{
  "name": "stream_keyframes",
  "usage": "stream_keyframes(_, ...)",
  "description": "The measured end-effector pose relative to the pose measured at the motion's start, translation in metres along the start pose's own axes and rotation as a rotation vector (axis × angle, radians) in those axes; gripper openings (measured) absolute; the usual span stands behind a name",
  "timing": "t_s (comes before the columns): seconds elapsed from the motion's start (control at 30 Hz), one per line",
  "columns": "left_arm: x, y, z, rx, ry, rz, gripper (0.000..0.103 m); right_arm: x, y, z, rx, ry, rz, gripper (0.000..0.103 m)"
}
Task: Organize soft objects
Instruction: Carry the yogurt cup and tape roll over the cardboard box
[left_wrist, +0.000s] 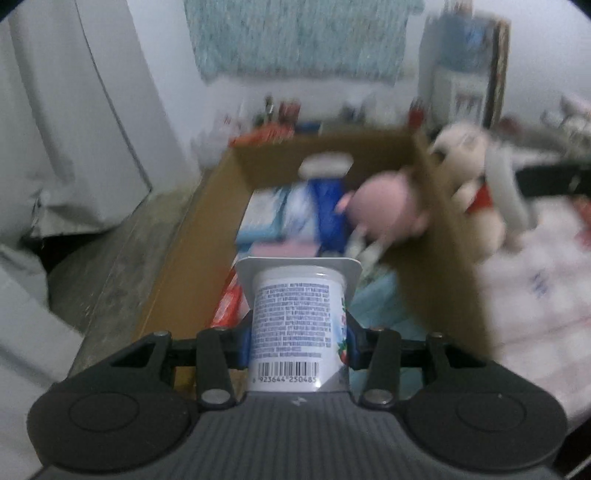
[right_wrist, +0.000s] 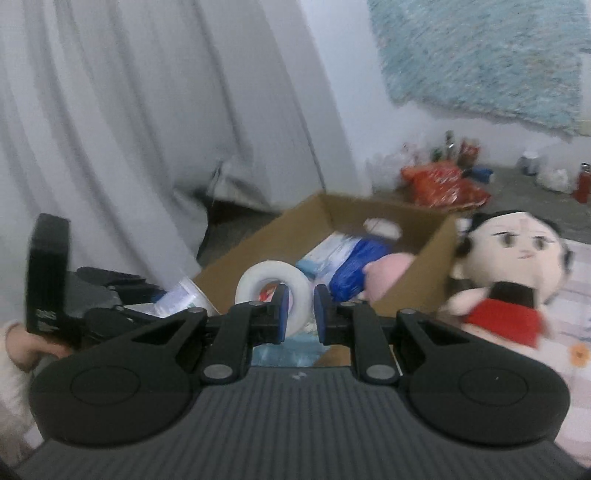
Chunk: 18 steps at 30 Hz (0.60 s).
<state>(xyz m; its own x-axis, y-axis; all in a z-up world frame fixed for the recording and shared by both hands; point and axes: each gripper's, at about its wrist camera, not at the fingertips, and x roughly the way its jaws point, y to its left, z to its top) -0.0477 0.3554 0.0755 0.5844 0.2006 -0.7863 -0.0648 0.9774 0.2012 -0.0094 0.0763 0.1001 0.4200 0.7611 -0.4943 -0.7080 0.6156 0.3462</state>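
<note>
In the left wrist view the left gripper (left_wrist: 297, 332) points steeply down over an open cardboard box (left_wrist: 443, 266) that fills the middle of the frame. Its blue pads clamp a white yogurt cup (left_wrist: 295, 325) by the sides, the barcode end nearest the camera and the foil lid end pointing away into the box. A pink plush toy (left_wrist: 384, 206) lies inside the box against its right wall, and a doll in a red scarf (left_wrist: 476, 199) sits just outside that wall, upper right.

In the right wrist view the right gripper (right_wrist: 300, 314) tilts gently downward at centre frame, its jaws pinched on the wall of a white tape roll (right_wrist: 273, 286), one finger through the ring. At the lower left edge a hand (right_wrist: 26, 347) grips the other gripper's handle.
</note>
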Motion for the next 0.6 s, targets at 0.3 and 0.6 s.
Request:
stream_keyframes(0.3,0.09,0.035,-0.022,-0.03,0.345,-0.047,0.055,0.093,0.041,-0.006,-0.077,0.196,0.038,0.014)
stream_keyframes(0.6,0.068,0.062,-0.022,-0.109,0.384,-0.147,0.043,0.12,0.043,-0.011,-0.149,0.276,0.049,0.015)
